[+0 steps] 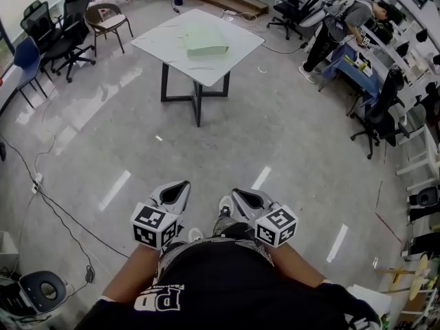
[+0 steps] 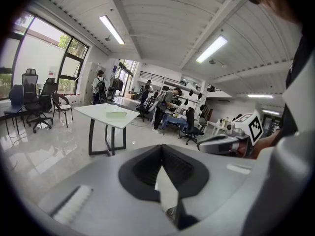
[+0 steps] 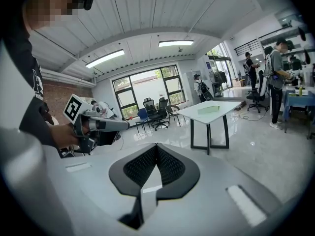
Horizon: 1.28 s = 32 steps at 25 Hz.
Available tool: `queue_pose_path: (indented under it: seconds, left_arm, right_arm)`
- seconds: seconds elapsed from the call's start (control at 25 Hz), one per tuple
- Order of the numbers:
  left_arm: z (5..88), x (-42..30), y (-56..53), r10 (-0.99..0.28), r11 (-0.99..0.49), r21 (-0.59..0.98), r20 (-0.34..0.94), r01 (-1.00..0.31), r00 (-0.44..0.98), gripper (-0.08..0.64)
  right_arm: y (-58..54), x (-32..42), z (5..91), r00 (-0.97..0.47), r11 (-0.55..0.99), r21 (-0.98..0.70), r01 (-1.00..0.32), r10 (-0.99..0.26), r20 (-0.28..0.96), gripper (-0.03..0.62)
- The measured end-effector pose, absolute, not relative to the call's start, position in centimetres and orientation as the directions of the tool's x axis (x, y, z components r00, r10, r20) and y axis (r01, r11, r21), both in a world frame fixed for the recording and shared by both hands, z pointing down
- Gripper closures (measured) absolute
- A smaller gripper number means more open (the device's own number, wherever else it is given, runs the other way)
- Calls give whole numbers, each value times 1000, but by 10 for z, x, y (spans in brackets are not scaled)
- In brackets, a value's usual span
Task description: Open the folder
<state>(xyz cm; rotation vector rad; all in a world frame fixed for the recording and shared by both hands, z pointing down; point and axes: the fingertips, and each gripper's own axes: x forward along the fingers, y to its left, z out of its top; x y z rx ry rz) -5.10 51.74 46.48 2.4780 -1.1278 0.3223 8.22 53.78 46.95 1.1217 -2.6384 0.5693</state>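
Both closed, empty: left tongs (image 1: 184, 183); right tongs (image 1: 235, 192) | folder (image 1: 205, 41) on table (image 1: 163, 44) | ceiling (image 2: 162, 14) only in gripper views

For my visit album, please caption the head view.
Left gripper and right gripper, both shut, held far from a closed green folder on a white table.
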Motion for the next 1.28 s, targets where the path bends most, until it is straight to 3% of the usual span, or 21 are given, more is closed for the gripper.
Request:
queue_pose_path:
  seconds: [1.28]
  left_arm:
    - [459, -17, 341, -699, -549, 226, 403, -805, 590, 506]
  right_arm:
    - [336, 114, 452, -727, 665, -294, -686, -623, 289, 592]
